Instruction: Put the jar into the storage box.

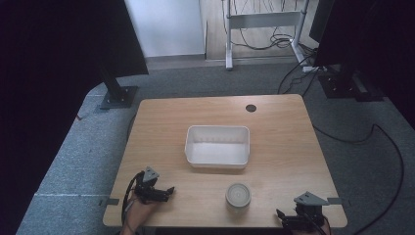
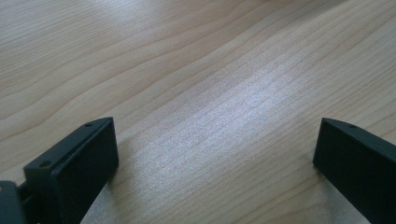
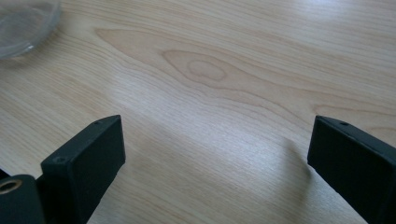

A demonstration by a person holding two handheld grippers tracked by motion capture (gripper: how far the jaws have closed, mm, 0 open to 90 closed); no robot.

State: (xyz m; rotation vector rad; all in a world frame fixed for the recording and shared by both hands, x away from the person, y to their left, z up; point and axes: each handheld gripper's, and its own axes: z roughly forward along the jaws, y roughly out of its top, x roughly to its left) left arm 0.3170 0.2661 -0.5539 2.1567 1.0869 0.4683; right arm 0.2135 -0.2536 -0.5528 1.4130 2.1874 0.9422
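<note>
a pale wooden table (image 1: 274,127) with fine grain and a soft satin sheen; a white tub (image 1: 218,146) of smooth matt plastic; a small round jar (image 1: 238,197) of clear, glossy glass or plastic, which one is unclear; both the left gripper (image 2: 215,154) and right gripper (image 3: 217,151) have matt black plastic jaws; grey, rough carpet (image 1: 73,161) around the table

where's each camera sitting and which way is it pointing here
High view: fixed above the person's side, looking forward and down on the wooden table, the white tub and the clear jar; both hands with the left gripper and right gripper enter at the bottom.
Left gripper view: rides the left gripper, looking along its wide-open jaws at bare wood.
Right gripper view: rides the right gripper, jaws open, wood ahead.
Shared: the jar's glass edge shows in the high and right gripper views.
</note>
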